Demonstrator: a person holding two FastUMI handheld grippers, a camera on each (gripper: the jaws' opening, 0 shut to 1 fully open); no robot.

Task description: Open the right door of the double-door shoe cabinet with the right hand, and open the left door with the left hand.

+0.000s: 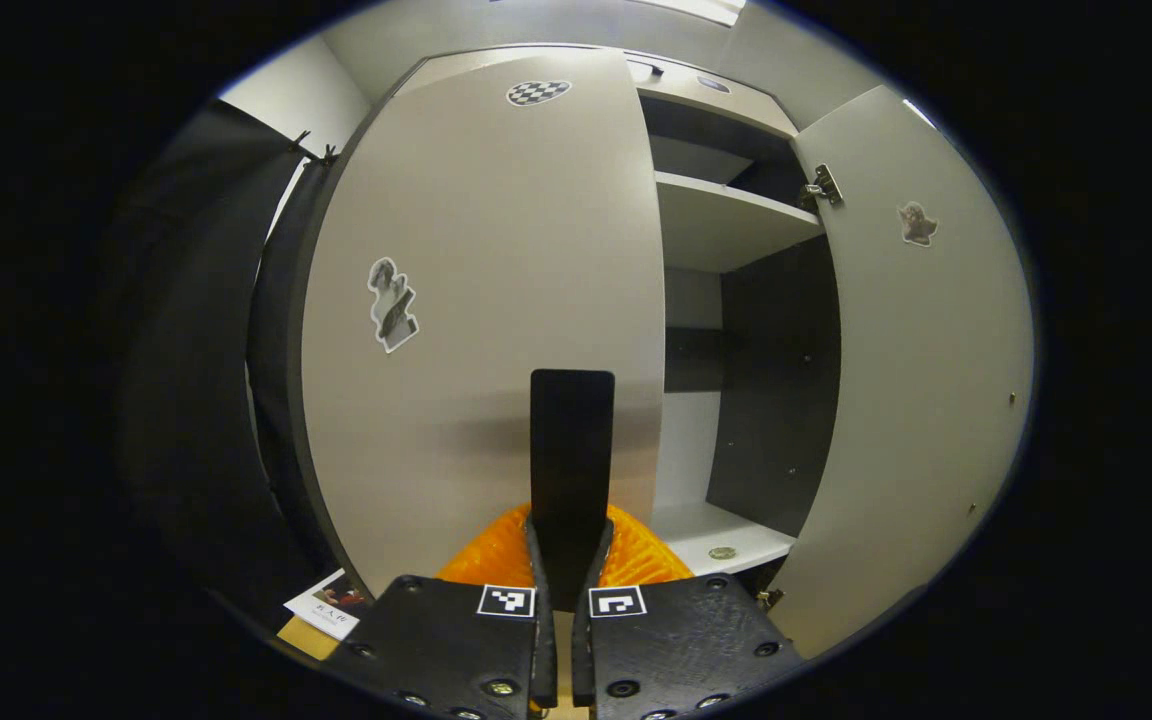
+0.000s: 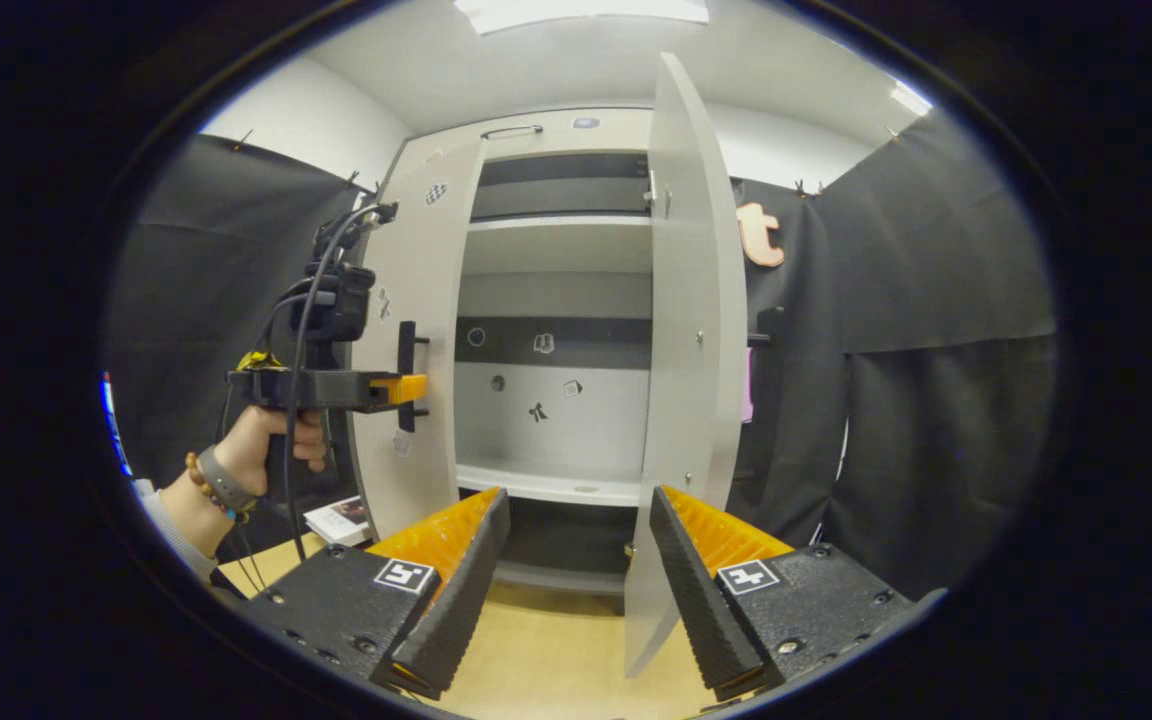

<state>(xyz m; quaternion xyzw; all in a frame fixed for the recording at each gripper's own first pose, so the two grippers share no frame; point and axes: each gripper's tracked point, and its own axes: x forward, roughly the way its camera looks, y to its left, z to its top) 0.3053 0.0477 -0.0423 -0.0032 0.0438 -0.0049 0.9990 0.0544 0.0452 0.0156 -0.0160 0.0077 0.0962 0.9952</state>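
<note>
The pale grey shoe cabinet (image 2: 556,130) stands straight ahead. In the left gripper view my left gripper (image 1: 572,530) is shut on the black vertical handle (image 1: 572,440) of the left door (image 1: 476,300), one orange finger on each side. The right gripper view shows that door (image 2: 418,300) close to the cabinet front, with the left gripper (image 2: 398,388) on its handle (image 2: 406,350) and a hand (image 2: 266,440) holding it. The right door (image 2: 686,350) stands swung wide, edge-on to me; it is also visible as (image 1: 921,400). My right gripper (image 2: 576,570) is open, apart from the door, holding nothing.
Inside are white shelves (image 2: 556,485) and a dark back panel (image 2: 556,340) with small stickers. A small round object (image 1: 722,552) lies on the lower shelf. A booklet (image 2: 341,518) lies on the wooden floor (image 2: 556,650) by the cabinet's left foot. Black cloth (image 2: 936,400) hangs on both sides.
</note>
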